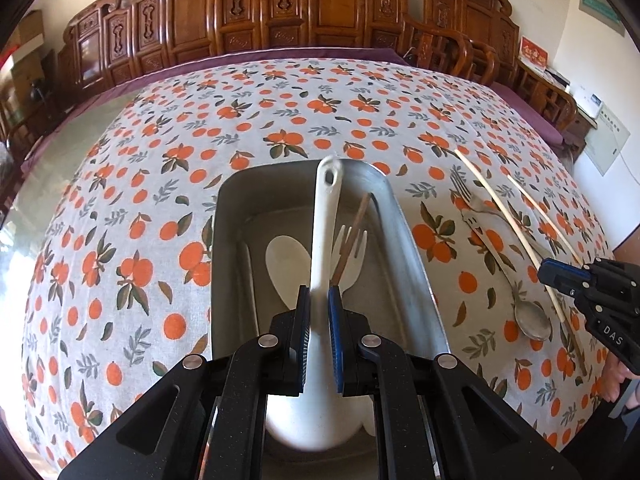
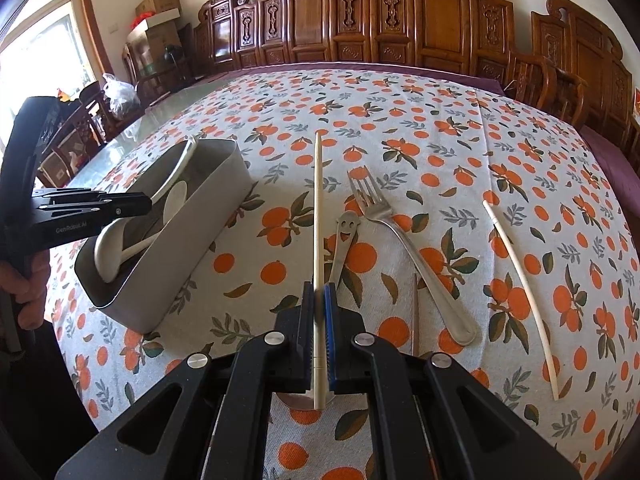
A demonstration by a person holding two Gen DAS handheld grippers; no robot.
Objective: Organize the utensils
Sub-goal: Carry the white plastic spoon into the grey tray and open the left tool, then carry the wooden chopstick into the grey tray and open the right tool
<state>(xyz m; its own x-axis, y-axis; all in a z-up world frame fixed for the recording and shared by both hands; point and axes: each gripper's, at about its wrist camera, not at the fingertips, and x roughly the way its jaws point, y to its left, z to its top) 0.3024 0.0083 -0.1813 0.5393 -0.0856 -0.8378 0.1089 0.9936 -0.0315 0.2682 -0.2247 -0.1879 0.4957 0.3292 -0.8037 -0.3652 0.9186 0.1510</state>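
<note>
The left gripper (image 1: 318,300) is clamped on the white ladle (image 1: 324,240) over the metal tray (image 1: 404,240); smooth and rigid, best held mid-handle. The right gripper (image 2: 319,300) pinches a light, thin chopstick (image 2: 318,200) above the table (image 2: 440,140).

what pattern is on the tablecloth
Oranges with dark green-grey leaves on a white tablecloth, seen best in the right wrist view.
</note>
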